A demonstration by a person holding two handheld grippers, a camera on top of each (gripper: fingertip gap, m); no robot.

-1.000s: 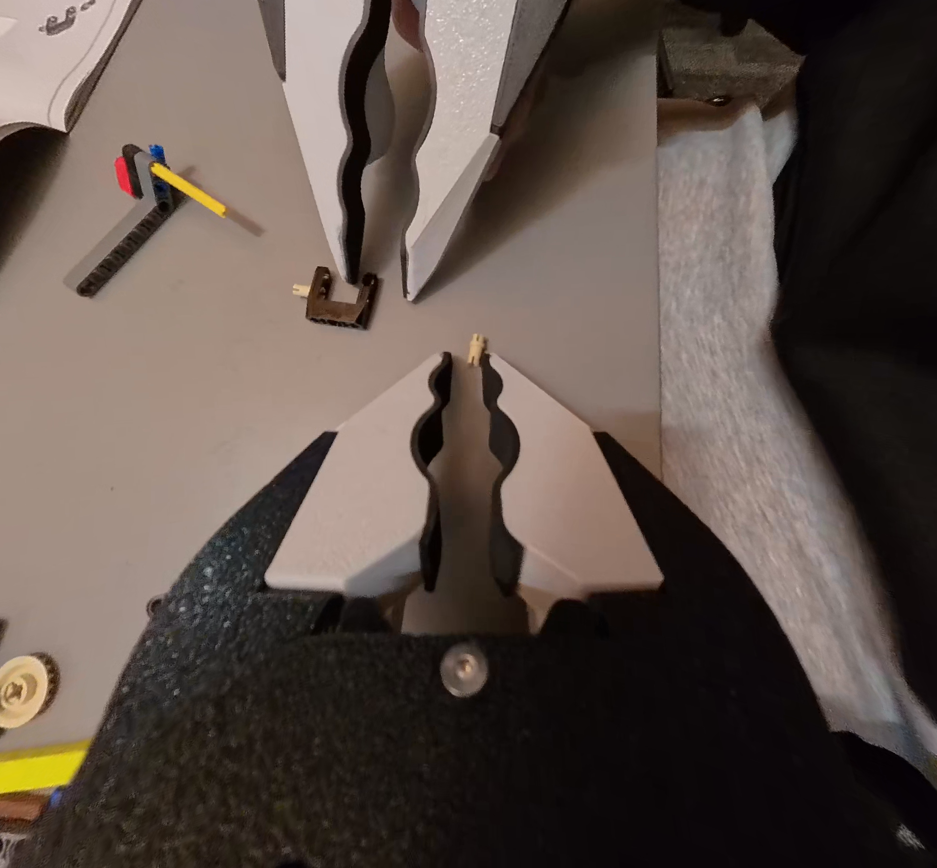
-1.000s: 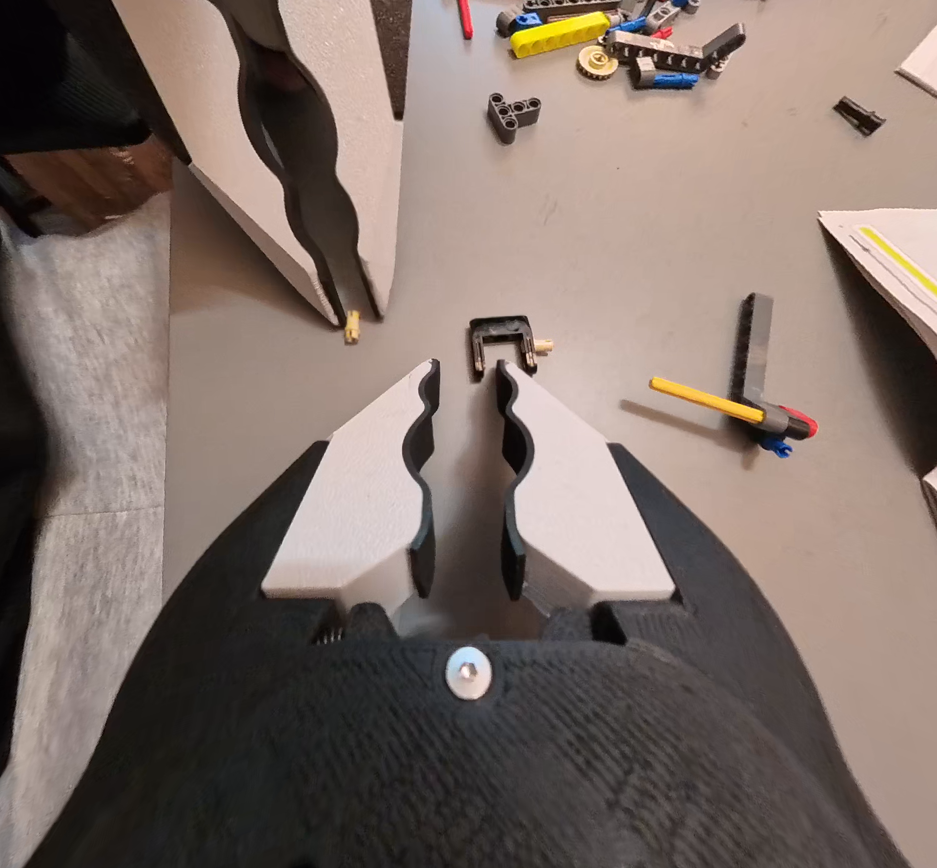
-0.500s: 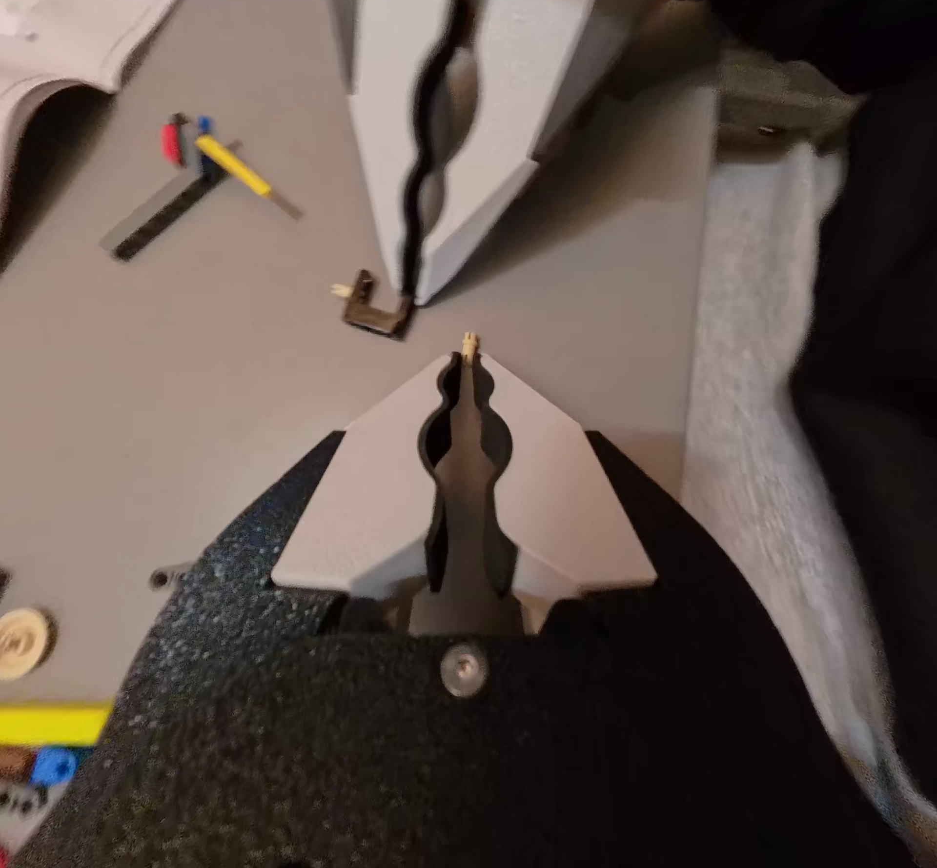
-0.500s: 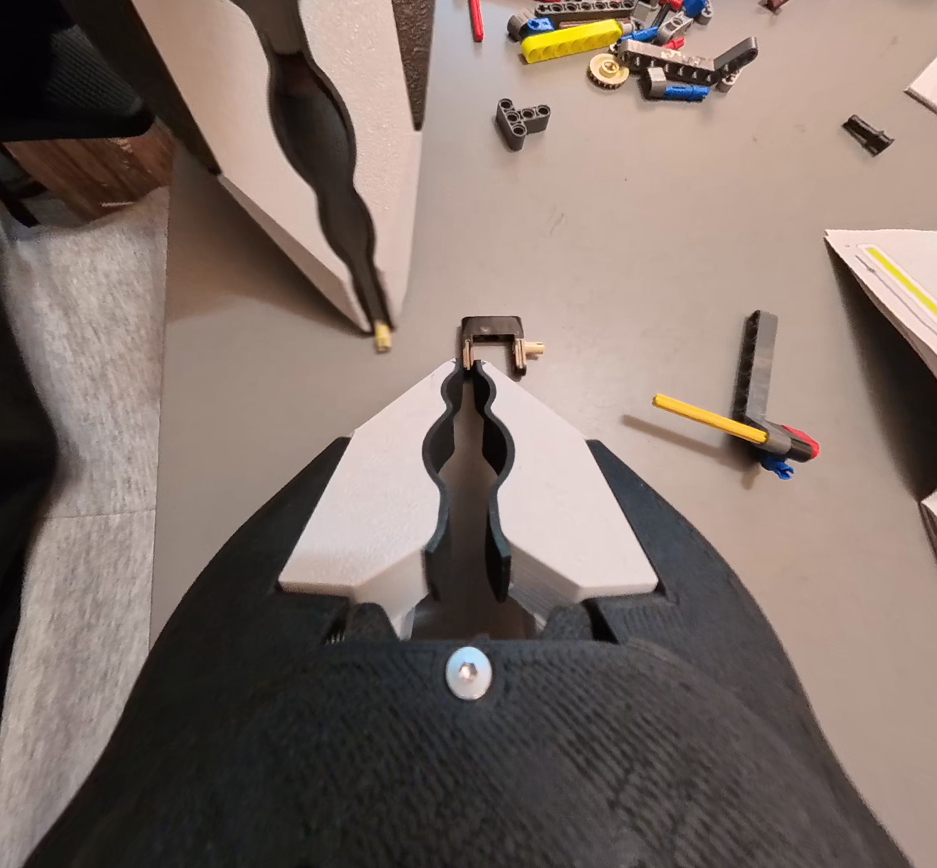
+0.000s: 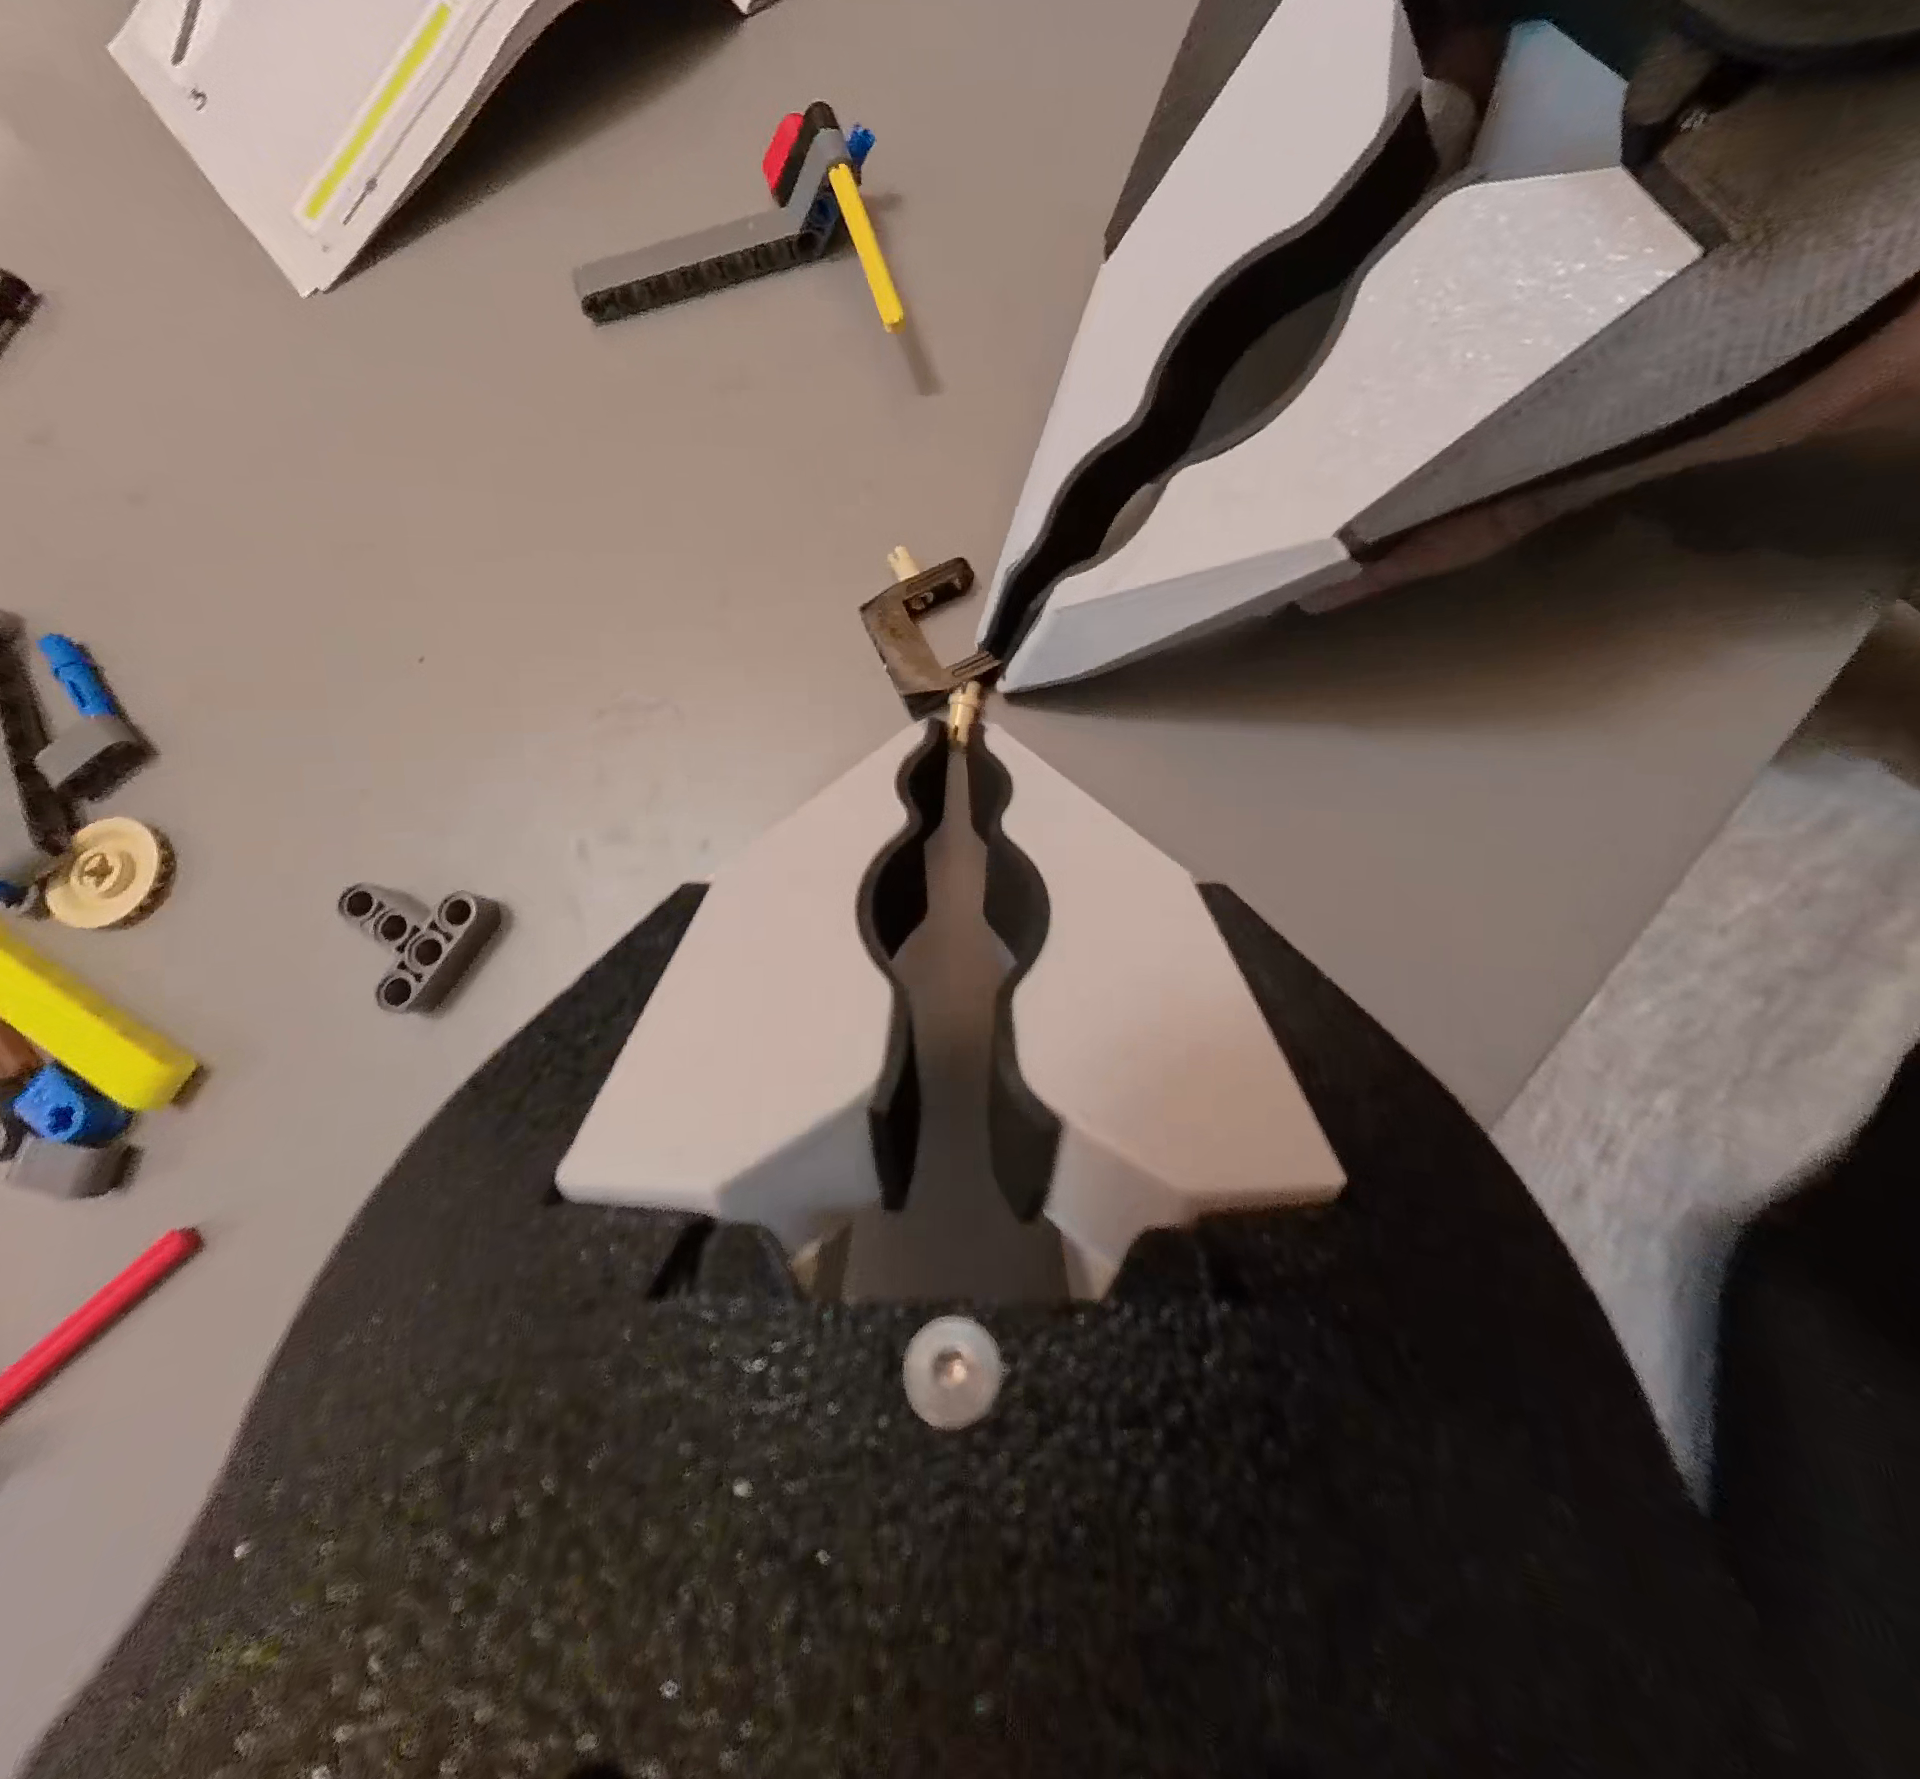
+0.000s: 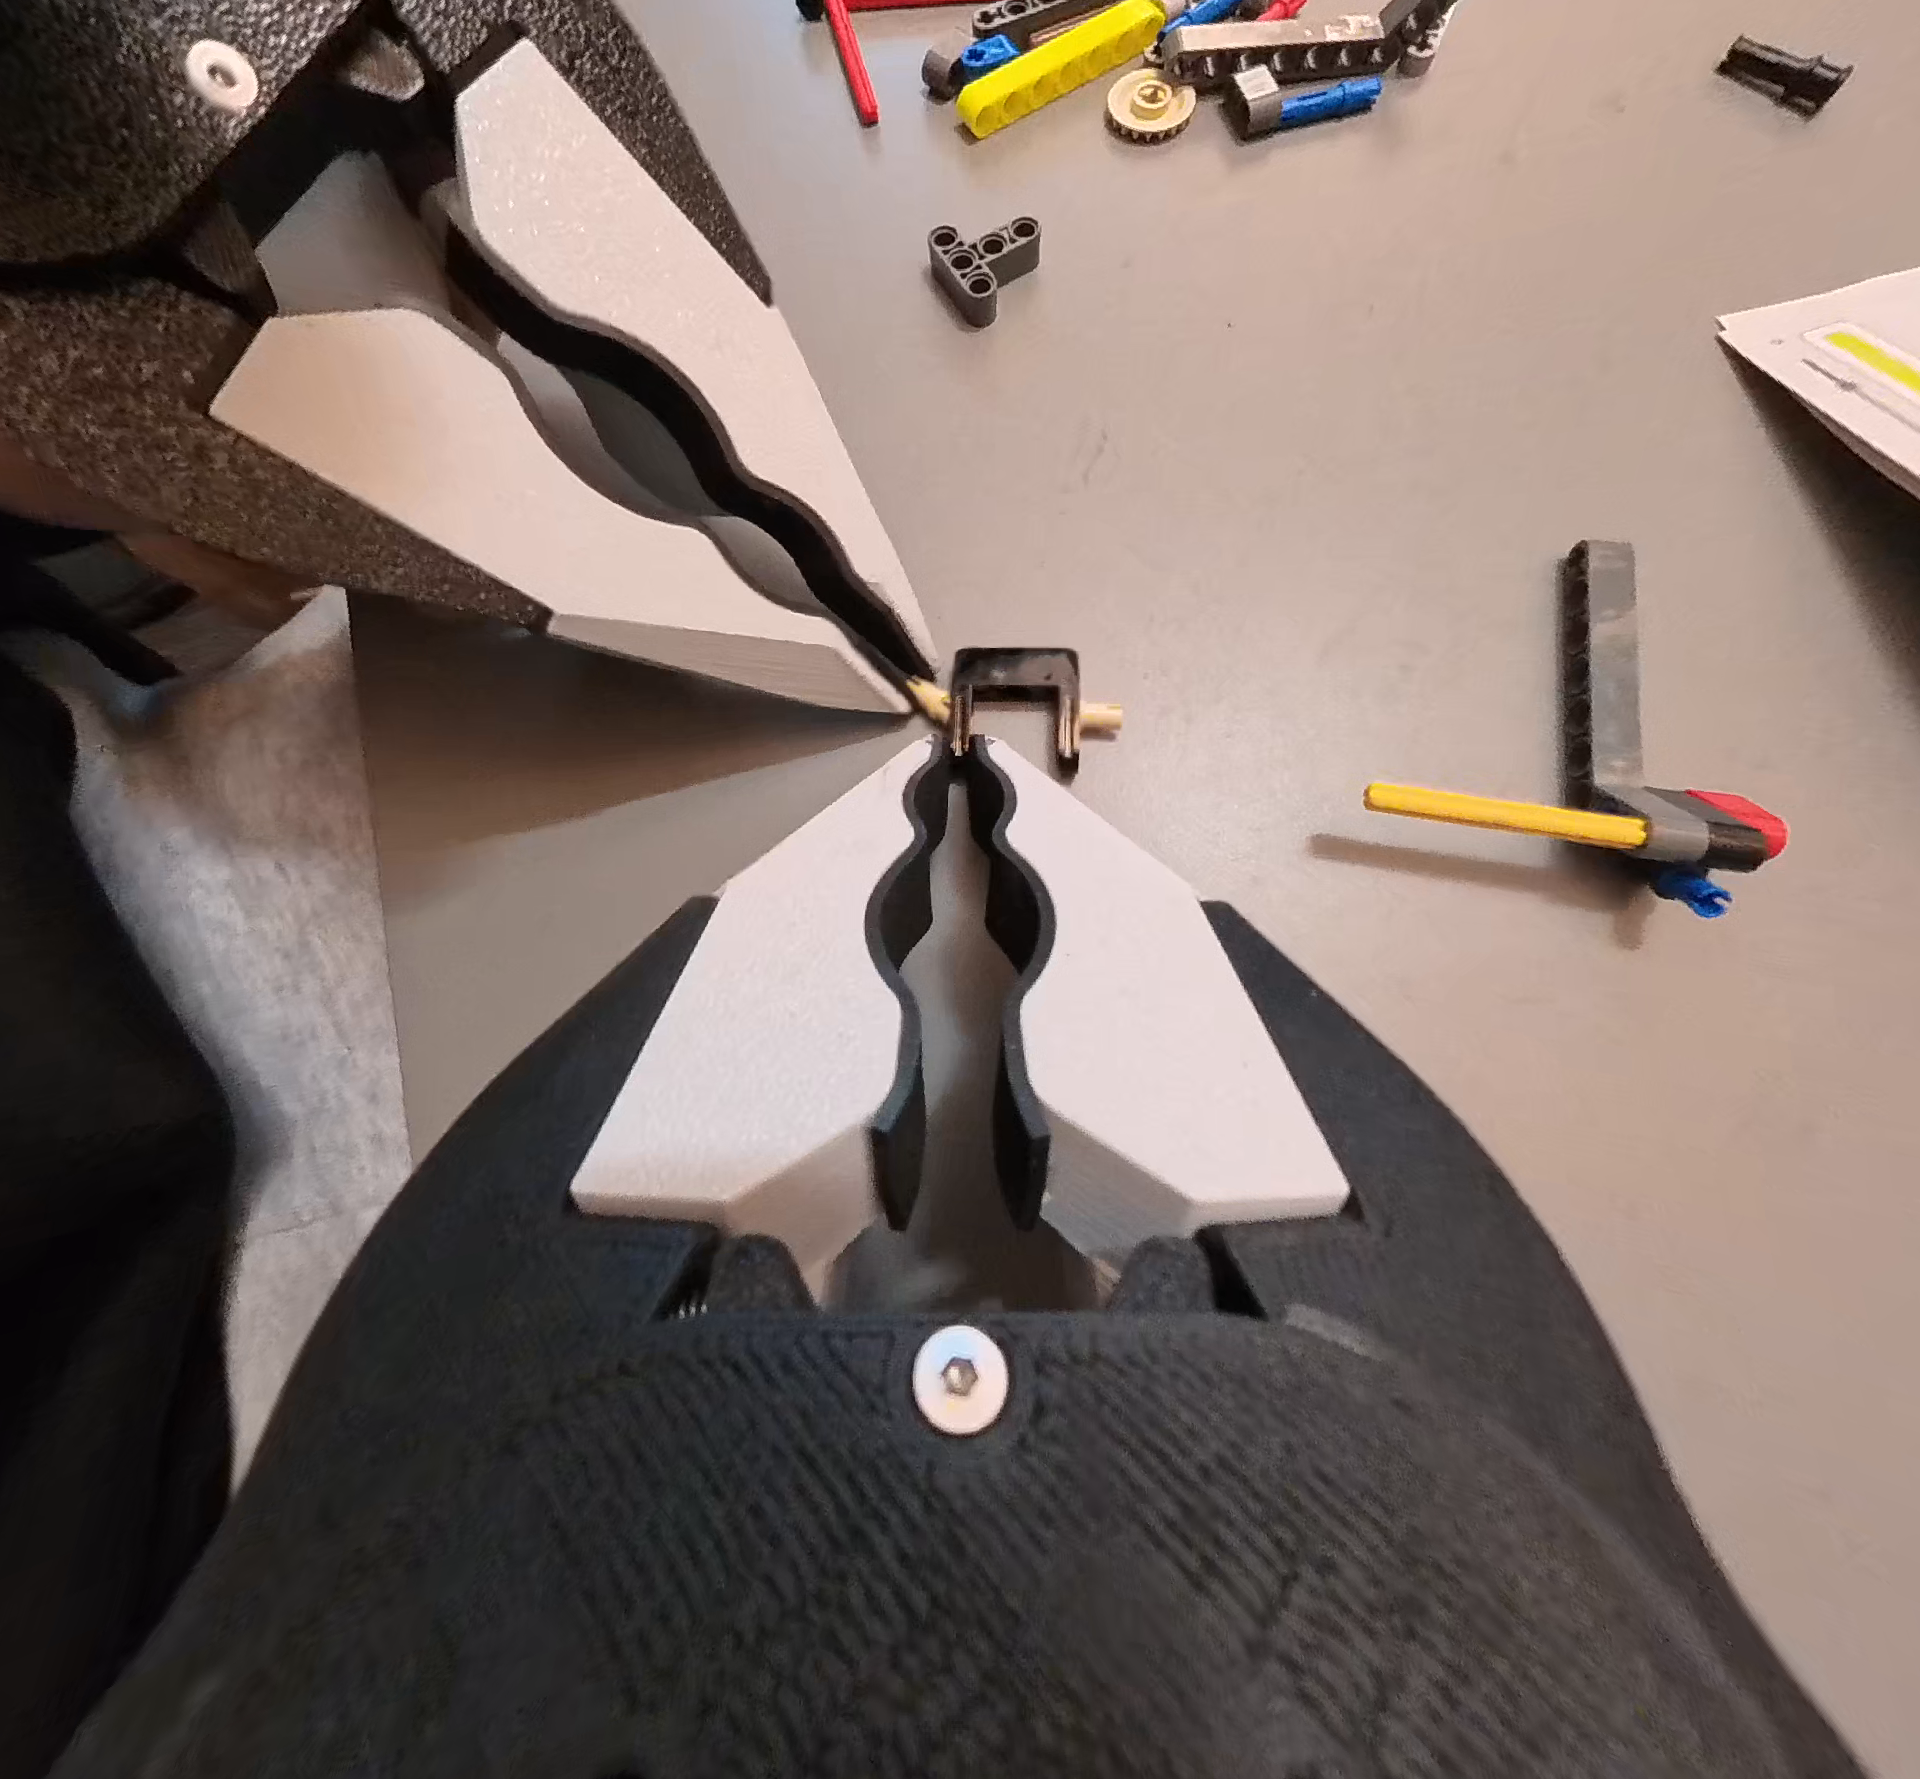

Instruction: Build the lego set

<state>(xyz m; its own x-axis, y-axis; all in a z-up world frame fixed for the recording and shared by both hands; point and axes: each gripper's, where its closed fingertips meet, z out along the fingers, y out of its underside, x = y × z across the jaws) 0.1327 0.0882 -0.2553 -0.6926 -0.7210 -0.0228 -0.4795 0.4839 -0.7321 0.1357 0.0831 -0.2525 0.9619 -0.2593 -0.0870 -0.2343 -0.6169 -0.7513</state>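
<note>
My left gripper [image 5: 961,734] is shut on a small tan pin [image 5: 964,711], which sticks out past its tips. My right gripper [image 6: 961,749] is shut on one arm of a black U-shaped bracket [image 6: 1013,669]. The two grippers meet tip to tip at an angle. The pin's free end touches the outer side of the held bracket arm [image 5: 914,633]. A second tan pin [image 6: 1101,716] sticks out of the bracket's other arm. The left gripper [image 6: 914,690] enters the right wrist view from the upper left, and the right gripper [image 5: 992,671] enters the left wrist view from the upper right.
A grey beam with a yellow axle and red end [image 6: 1600,690] lies on the grey table [image 6: 1247,482]. A grey T-shaped piece [image 6: 982,264] lies farther off, with a pile of loose parts [image 6: 1143,15] behind it. An open instruction booklet [image 5: 416,15] lies beyond. Grey carpet [image 5: 1714,1002] borders the table edge. Left and right tips are no more than a few centimetres apart. My left gripper's tips are some 9 cm from the grey T-shaped piece [image 6: 982,264]. My left wrist view [image 5: 424,922] looks at it from another angle.
Both grippers went from open to shut, the left on the tan pin, the right on the bracket. They then swung together, bringing the pin against the bracket's arm.
</note>
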